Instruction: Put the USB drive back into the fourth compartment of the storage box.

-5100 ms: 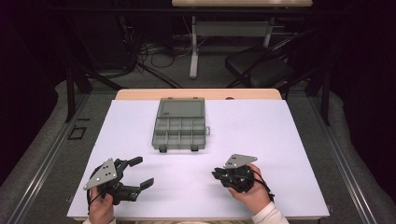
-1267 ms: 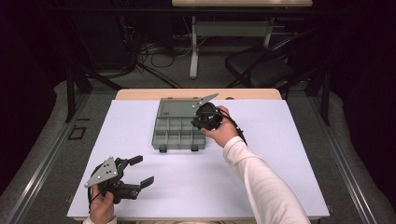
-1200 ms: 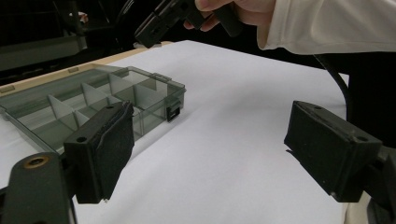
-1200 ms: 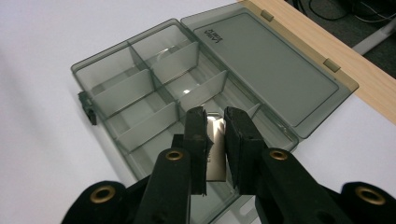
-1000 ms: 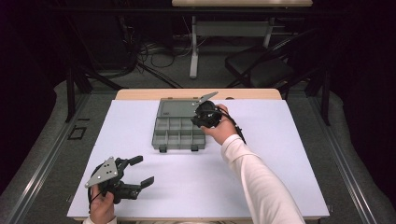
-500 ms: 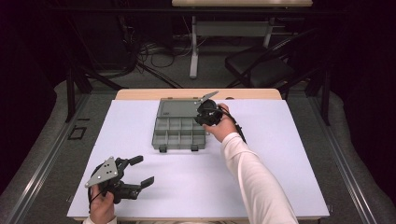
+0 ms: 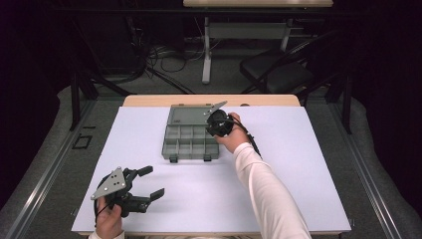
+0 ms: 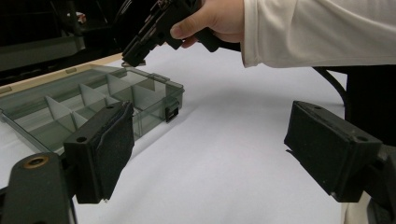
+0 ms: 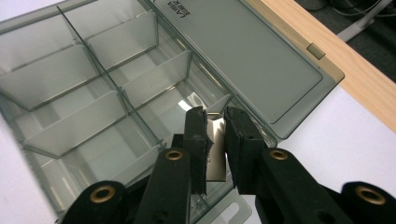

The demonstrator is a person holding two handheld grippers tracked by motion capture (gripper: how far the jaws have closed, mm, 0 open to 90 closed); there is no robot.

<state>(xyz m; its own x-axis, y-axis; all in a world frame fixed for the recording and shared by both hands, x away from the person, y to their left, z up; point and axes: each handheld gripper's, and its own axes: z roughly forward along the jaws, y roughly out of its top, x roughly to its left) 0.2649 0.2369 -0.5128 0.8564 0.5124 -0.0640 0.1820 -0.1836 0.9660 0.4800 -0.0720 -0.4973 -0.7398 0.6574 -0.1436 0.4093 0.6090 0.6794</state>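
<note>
Since the earliest frame the right gripper (image 7: 217, 123) has gone from the table's near edge out to the box (image 7: 191, 133) and has hardly shifted over the last second; the left gripper (image 7: 144, 183) has stayed at the near left corner.

That box, a clear grey organiser with its lid (image 9: 243, 51) laid open flat toward the far side, sits at the far middle of the table, and the right gripper hangs over its right end. Its jaws are nearly closed on a small shiny plate (image 9: 215, 148), which looks like a divider, above a compartment beside the lid hinge. My guess is that the step is seating or pulling this divider; the next move needs it kept upright and in line with its slots.

Left jaws stand wide, holding nothing.

White sheet (image 7: 298, 164) covers the wooden table (image 7: 149, 100). Beyond it the room is dark: cables, a desk leg, a chair (image 7: 278, 74).
</note>
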